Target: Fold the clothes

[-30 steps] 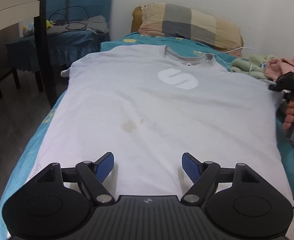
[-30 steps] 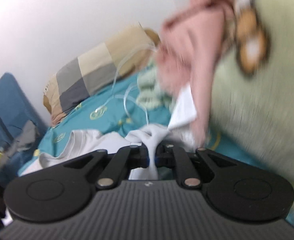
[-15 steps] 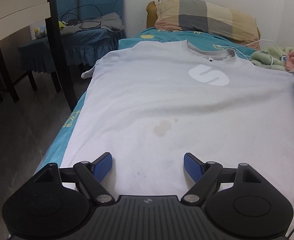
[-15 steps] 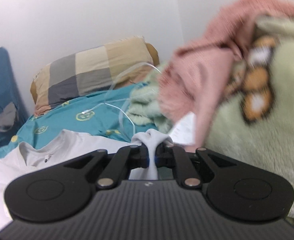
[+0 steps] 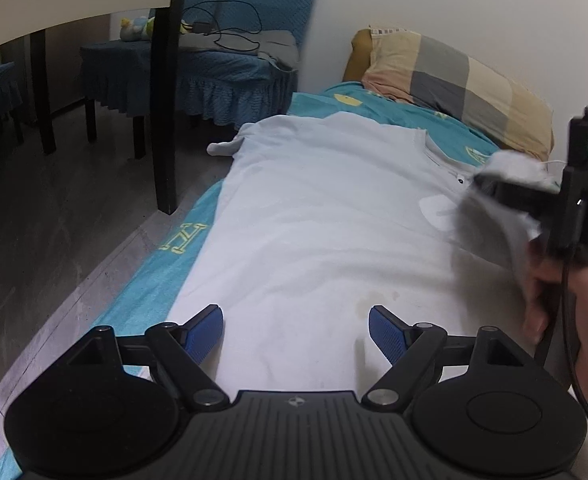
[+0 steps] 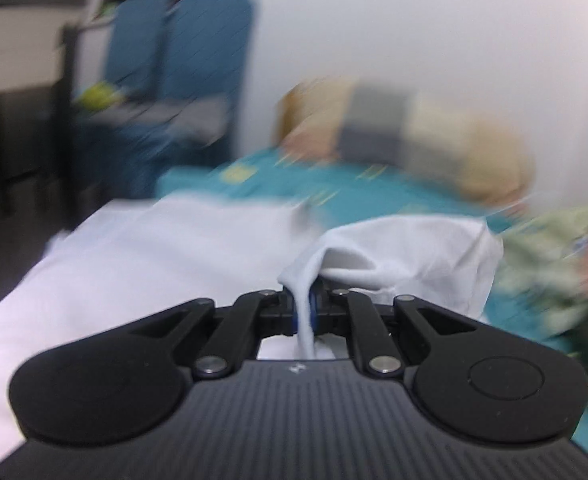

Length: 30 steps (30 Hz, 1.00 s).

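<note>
Right gripper [image 6: 304, 312] jaws clamped on T-shirt [image 5: 314, 232] sleeve (lifted); left gripper [image 5: 296, 330] jaws wide above hem.

Dim, soft indoor light; fisheye-bent edges; right wrist view heavily motion-blurred, left wrist view mostly sharp.

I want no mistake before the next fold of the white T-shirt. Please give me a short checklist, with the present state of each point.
1. Right tongs hold cloth: ok, shut on a pinch of the white T-shirt.
2. Held part is lifted over the shirt body: ok, seen in the left wrist view.
3. Left tongs free to help: ok, open above the hem, holding nothing.
4. Rest of the shirt lies flat on the bed: ok, though one sleeve hangs off the far edge.
5. Fold line is straight: cannot tell, the right wrist view is blurred.
</note>
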Each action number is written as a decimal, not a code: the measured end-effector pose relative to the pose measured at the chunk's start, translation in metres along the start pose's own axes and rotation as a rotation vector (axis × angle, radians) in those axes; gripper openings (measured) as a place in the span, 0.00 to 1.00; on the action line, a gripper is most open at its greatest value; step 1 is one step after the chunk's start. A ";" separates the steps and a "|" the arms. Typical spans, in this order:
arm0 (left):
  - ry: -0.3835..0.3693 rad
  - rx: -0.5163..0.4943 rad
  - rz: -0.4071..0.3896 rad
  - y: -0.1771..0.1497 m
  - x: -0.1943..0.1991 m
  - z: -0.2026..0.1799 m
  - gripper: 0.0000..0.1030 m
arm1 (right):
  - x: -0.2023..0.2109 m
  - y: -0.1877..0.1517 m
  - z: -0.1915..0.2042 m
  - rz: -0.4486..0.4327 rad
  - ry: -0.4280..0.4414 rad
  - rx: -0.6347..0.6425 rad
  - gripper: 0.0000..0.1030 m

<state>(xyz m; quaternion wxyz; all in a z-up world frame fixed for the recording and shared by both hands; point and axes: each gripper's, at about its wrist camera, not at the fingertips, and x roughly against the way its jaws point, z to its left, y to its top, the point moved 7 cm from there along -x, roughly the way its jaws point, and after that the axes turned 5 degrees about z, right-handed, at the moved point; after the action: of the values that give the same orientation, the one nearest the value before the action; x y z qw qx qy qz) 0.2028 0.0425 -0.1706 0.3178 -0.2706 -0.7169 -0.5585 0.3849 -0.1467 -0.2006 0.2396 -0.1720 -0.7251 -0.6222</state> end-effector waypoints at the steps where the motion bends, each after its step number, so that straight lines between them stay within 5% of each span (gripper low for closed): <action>1: -0.002 0.002 0.001 0.000 -0.001 0.001 0.80 | 0.000 -0.004 0.003 0.027 0.039 -0.008 0.33; 2: -0.005 0.003 0.001 0.001 -0.001 0.000 0.80 | 0.004 -0.008 0.005 0.036 0.070 -0.021 0.54; 4: -0.013 -0.005 0.002 0.000 -0.003 -0.003 0.80 | 0.023 -0.011 0.002 0.031 0.127 -0.049 0.71; 13: -0.073 -0.091 -0.002 -0.009 0.001 -0.031 0.80 | 0.186 -0.025 -0.075 0.056 0.152 -0.275 0.72; 20: -0.181 -0.196 0.013 -0.037 0.030 -0.064 0.79 | 0.318 -0.088 -0.114 0.004 0.103 -0.582 0.72; 24: -0.268 -0.290 0.039 -0.069 0.057 -0.094 0.78 | 0.345 -0.130 -0.135 0.011 0.056 -0.712 0.73; 30: -0.420 -0.411 0.124 -0.137 0.100 -0.161 0.72 | 0.352 -0.139 -0.161 -0.027 0.028 -0.778 0.73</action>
<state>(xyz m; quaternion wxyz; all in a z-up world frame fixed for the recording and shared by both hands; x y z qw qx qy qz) 0.0604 -0.1423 -0.1530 0.1346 -0.4823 -0.6208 -0.6031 0.0395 -0.3452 -0.0991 0.1582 -0.2319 -0.4338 -0.8562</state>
